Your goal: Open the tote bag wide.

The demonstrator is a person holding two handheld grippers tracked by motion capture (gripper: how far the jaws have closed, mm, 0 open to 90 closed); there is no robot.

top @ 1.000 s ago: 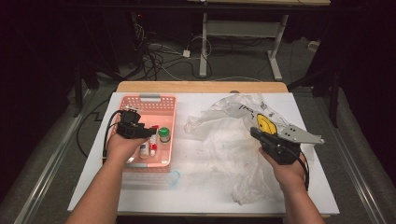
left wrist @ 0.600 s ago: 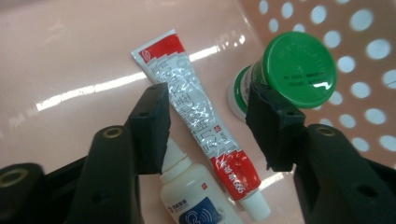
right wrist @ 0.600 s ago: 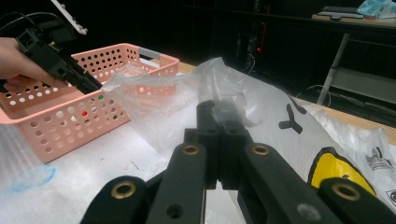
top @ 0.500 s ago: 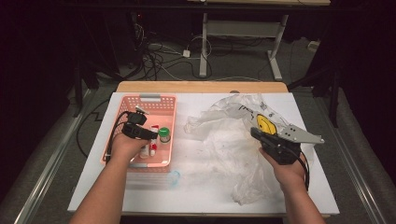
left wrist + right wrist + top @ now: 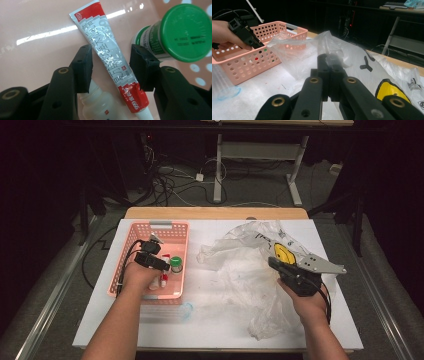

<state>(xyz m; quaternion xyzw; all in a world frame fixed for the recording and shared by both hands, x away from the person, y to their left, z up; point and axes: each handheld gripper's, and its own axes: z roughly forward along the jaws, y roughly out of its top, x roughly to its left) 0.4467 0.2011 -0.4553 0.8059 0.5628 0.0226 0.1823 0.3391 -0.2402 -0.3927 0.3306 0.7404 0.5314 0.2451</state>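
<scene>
Since the earlier frames the left tongs (image 5: 165, 266) have slid rightward and dipped lower into the pink basket (image 5: 131, 240), their jaws just closing in around a tube; the right tongs (image 5: 274, 262) have kept their place on the bag.

Nearest the person, a clear ribbed cup (image 5: 182, 310) lies on its side on the white bench (image 5: 220, 330), just in front of the basket. At the right, the right tongs are pressed fully together, pinching a fold of the crumpled clear plastic bag (image 5: 235, 270), which spreads over the bench's middle and right and carries a yellow print (image 5: 282, 252).

Inside the basket, the left gripper view shows the left tongs (image 5: 111, 68) partly open, straddling a red and silver tube (image 5: 110, 57) that lies flat on the basket floor. The pads (image 5: 83, 67) stand either side of the tube with a gap on each; they do not press it yet. A small white bottle (image 5: 100, 105) lies just beside the tube's nozzle end, under the left jaw. A green-capped jar (image 5: 185, 32) rests close to the right jaw.

Beyond the bench's wooden far edge (image 5: 215, 213), cables (image 5: 170, 185) lie tangled on the dark floor.
</scene>
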